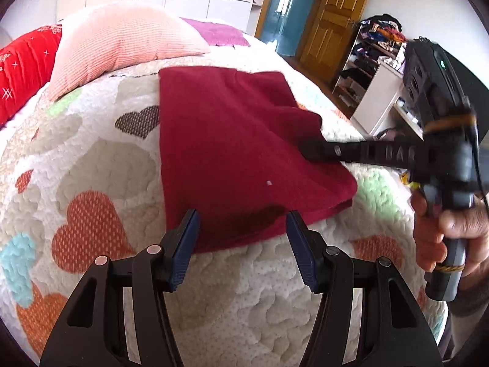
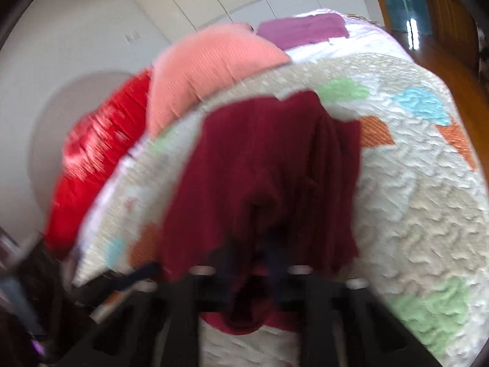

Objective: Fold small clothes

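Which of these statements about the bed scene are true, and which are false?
1. The dark red garment lies on a quilt with hearts. True.
2. The left gripper is clamped on the garment. False: it is open, its pads not pressing the cloth.
3. The right gripper is shut on the garment. True.
4. A blue pillow lies beyond the garment. False: the pillow is pink.
5. A hand holds the right gripper's handle. True.

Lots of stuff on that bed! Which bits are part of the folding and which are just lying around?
Part of the job:
dark red garment
right gripper, shut on it
left gripper, open

Lying about:
pink pillow
red quilt
purple cloth
clothes shelf
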A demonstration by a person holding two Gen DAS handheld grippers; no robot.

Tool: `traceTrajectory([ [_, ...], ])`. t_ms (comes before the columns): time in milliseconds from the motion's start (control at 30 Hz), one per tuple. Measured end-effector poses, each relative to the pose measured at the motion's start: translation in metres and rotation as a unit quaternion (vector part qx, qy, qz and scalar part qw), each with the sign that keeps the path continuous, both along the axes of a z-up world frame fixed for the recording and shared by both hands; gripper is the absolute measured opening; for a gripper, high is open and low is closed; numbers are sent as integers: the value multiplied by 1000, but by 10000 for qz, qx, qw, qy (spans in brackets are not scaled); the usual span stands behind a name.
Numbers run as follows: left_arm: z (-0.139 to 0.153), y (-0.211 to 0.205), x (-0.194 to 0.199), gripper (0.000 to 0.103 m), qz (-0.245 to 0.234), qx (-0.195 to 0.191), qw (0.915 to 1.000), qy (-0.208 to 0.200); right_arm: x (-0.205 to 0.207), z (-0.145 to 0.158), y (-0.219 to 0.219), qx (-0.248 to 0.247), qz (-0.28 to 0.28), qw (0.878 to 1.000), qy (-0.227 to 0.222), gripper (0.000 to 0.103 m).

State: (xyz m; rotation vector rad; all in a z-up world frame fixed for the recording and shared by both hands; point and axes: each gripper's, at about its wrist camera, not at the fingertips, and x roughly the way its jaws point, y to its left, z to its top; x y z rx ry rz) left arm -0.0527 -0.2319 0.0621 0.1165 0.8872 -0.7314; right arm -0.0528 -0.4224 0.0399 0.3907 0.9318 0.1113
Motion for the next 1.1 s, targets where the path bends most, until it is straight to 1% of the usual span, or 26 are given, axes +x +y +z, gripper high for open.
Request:
traceTrajectory([
  [33,0,2,-2,58,-30,-22,10000,-9,-8,-2,1,-37,-4,10000,-22,6],
  [67,0,5,-4,58,-41,-29,10000,-30,-16,-8,1,-74,-22,10000,-20,6],
  [167,-3,6,-1,58,82,65,9999,1,-20,-20,-6,150,-93,9998,51,6],
  [267,3,9,-1,58,209,-17,9998,-4,-28,-7,-13,433,-253,9986,-188,6],
  [333,9,11,-3,58,244,-62,9996,-97,-37,5,-16,501,-327,9976,-359,12],
  [400,15,11,-4,58,323,-10,9992,-241,-42,16,-15,400,-340,9972,-533,14],
  [467,19,10,-3,58,410,11,9986,-334,-40,26,-13,241,-421,9969,-627,21],
  [500,19,10,-2,58,436,22,9984,-345,-39,28,-12,220,-465,9966,-645,33],
  [533,20,8,0,58,469,47,9982,-362,-35,30,-12,208,-524,9962,-667,43],
  [567,21,7,0,58,478,62,9981,-377,-29,29,-11,207,-521,9962,-662,43],
  [633,22,4,2,58,488,92,9978,-430,-15,28,-4,116,-477,9969,-612,43],
  [667,22,3,3,58,490,115,9977,-464,-11,27,-5,32,-481,9971,-586,40],
  [700,22,2,5,58,491,141,9975,-492,-5,25,-2,-212,-505,9971,-524,21],
  [733,22,1,6,58,500,159,9973,-505,-3,25,-2,-397,-542,9965,-503,13],
  [800,21,0,9,58,505,191,9973,-507,-5,26,-4,-720,-641,9939,-540,13],
  [867,18,1,13,58,509,207,9972,-502,-2,16,-8,-850,-710,9930,-408,13],
  [900,16,1,15,58,535,235,9972,-474,1,6,-10,-864,-724,9932,-276,13],
  [933,15,0,16,58,556,247,9972,-444,2,0,-11,-876,-709,9933,-245,13],
  [1100,11,7,23,58,635,170,9975,-256,-4,9,-11,-842,-657,9935,-397,13],
])
